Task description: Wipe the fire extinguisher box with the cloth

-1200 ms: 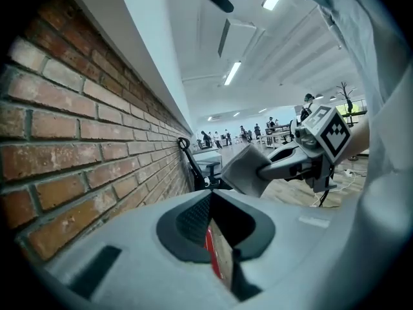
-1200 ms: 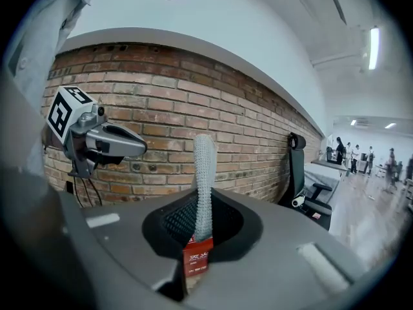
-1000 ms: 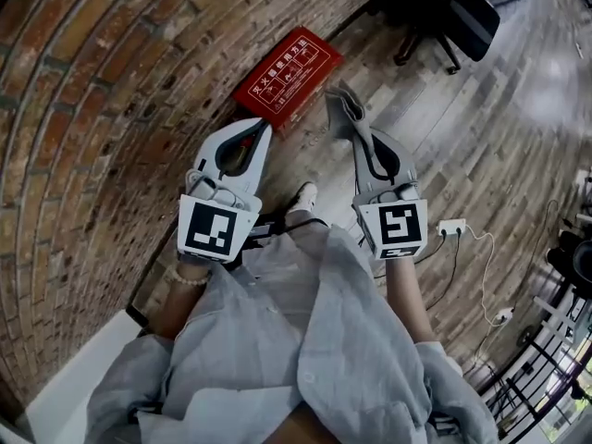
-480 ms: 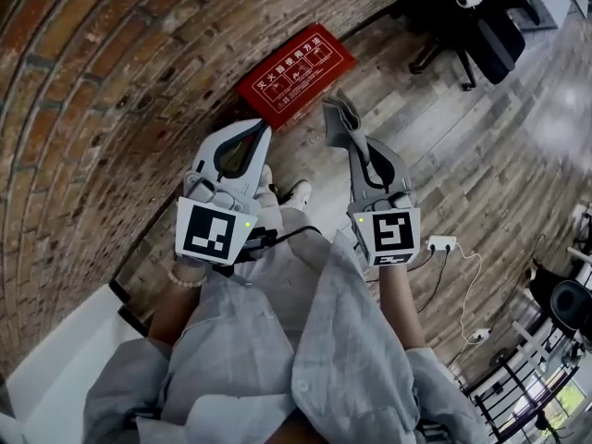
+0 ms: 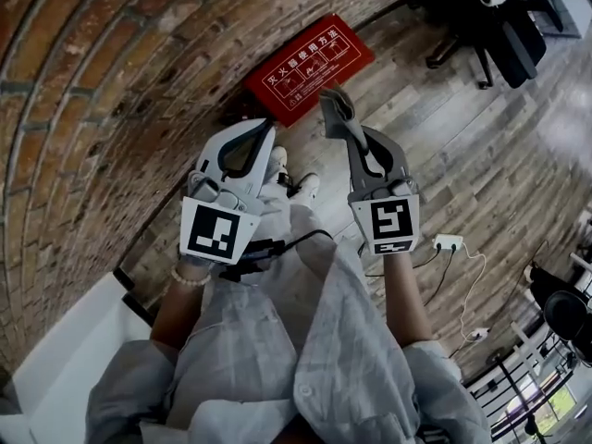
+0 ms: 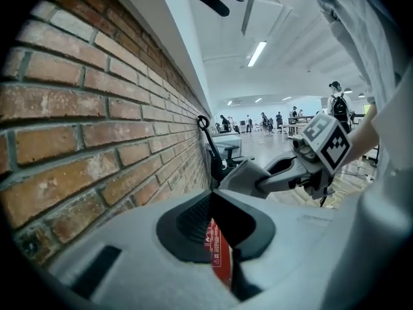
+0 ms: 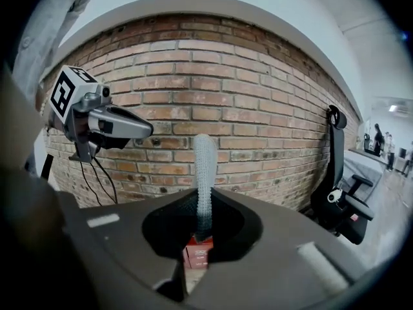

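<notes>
Both grippers are near the box (image 5: 310, 66), not touching it; it lies by the wall (image 5: 111, 81). My right gripper (image 5: 346, 129) pinches the cloth (image 5: 334, 105); my left gripper (image 5: 267, 129) is closed on nothing. Rubbing hard could pull the cloth out.

— What's around here?
— A brick wall (image 5: 102, 91) curves along the left and meets a wooden plank floor (image 5: 462, 155).
— Anything on the floor?
— A black office chair (image 5: 490, 26) stands near the wall. A white power strip (image 5: 450, 242) lies well apart from it.

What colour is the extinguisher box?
Box is red with white print; head view shows it best.
</notes>
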Tool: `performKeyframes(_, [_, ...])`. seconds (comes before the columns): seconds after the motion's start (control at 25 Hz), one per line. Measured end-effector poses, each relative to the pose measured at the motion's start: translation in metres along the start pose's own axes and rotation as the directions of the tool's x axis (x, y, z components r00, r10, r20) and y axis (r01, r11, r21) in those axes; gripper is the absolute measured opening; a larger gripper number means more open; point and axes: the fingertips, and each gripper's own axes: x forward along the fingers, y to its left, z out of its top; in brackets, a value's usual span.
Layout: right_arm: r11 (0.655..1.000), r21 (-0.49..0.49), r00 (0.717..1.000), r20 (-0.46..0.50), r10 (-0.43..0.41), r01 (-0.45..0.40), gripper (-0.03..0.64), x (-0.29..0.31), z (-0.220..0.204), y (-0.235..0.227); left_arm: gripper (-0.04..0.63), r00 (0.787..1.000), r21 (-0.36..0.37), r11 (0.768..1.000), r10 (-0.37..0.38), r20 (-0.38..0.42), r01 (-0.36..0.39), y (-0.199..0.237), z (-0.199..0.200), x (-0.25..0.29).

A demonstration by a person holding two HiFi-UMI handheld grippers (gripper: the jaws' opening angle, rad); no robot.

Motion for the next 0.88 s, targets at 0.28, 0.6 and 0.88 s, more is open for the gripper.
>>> performKeyframes(0.28, [0.995, 0.019, 0.995, -0.032, 0.098, -0.097, 0.02, 0.064, -0.027, 0.011, -0.002, 0.999, -0.001, 1.0, 0.015, -0.046, -0.015, 0.025, -0.03, 0.021])
performKeyframes(0.6, [0.974, 0.001, 0.969, -0.094, 0.226, -0.227, 0.02, 0.137, -0.076, 0.043, -0.002, 0.996, -0.068, 0.997, 0.02, -0.086, -0.026, 0.037, -0.08, 0.047])
performKeyframes(0.88, [0.953, -0.011, 0.944, -0.147, 0.297, -0.302, 0.02, 0.184, -0.109, 0.076, -0.002, 0.991, -0.084, 0.995, 0.039, -0.131, -0.051, 0.046, -0.117, 0.056])
